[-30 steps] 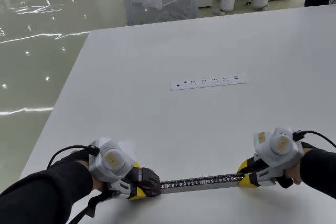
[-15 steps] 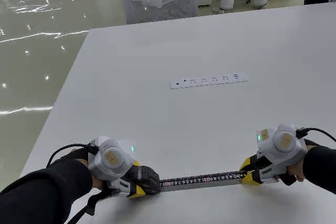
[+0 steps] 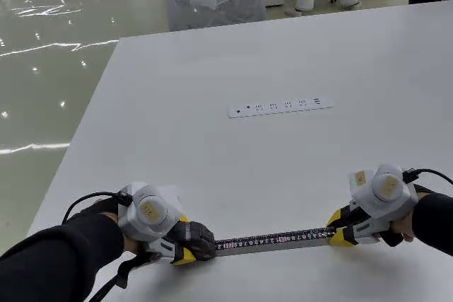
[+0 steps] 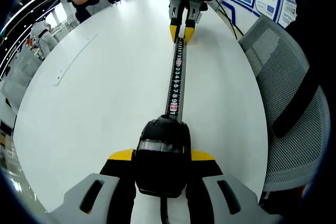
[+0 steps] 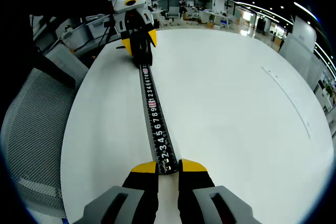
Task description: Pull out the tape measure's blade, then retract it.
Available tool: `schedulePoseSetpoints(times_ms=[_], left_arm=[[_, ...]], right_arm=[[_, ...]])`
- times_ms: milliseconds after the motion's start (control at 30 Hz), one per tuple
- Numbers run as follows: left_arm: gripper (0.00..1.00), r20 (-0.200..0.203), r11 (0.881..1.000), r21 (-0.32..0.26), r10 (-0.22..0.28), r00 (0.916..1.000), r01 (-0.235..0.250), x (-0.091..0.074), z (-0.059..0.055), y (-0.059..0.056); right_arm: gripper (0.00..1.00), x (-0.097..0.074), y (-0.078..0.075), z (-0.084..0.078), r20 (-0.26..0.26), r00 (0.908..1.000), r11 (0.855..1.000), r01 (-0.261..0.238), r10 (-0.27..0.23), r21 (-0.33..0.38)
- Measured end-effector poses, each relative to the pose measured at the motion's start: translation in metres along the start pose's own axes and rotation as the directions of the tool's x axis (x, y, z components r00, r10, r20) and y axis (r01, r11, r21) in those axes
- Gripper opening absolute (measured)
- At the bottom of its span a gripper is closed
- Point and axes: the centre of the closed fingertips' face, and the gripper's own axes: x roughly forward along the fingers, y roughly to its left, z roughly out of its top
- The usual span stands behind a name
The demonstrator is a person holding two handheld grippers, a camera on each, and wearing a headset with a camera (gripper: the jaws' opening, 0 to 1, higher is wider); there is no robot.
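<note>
Tape measure (image 4: 163, 153) at the near edge of the table (image 3: 212, 153), body clamped in the left gripper (image 3: 182, 244); blade (image 3: 274, 241) pulled out flat along the tabletop; tip pinched in the right gripper (image 3: 338, 231), jaws nearly together; power strip (image 3: 279, 107) well beyond, mid-table.

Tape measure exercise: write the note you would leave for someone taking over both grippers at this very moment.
Left gripper: shut on the tape measure, around its black case, near the front edge of the table.
Right gripper: shut on the tip of the blade, off to the right.
Blade: stretched straight between the two grippers, numbers up, low along the table. A power strip lies farther back, apart from the work.
Done: blade pulled out.
Left: retract it, probably by easing the right gripper toward the case rather than letting the blade snap back.
</note>
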Motion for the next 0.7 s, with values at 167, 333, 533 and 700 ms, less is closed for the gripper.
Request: schedulePoseSetpoints(times_ms=[167,333,533,700], left_arm=[[0.31,0.0,1.0,0.0,0.0,1.0,0.0,0.0001,0.0,0.0],[0.31,0.001,1.0,-0.001,0.001,1.0,-0.001,0.0003,-0.0001,-0.0002],[0.31,0.001,1.0,-0.002,0.001,1.0,-0.001,0.0004,0.0001,-0.0004],[0.31,0.001,1.0,-0.001,0.001,1.0,-0.001,0.0004,0.0003,-0.0003]], right_arm=[[0.09,-0.0013,0.0,-0.0011,0.001,1.0,1.0,0.002,-0.002,0.006],[0.09,-0.0024,-0.0004,-0.0026,0.0,1.0,1.0,0.003,-0.003,0.008],[0.09,-0.0042,-0.0009,-0.0043,-0.002,1.0,1.0,0.004,-0.004,0.01],[0.09,-0.0058,-0.0017,-0.0051,-0.002,1.0,1.0,0.005,-0.005,0.015]])
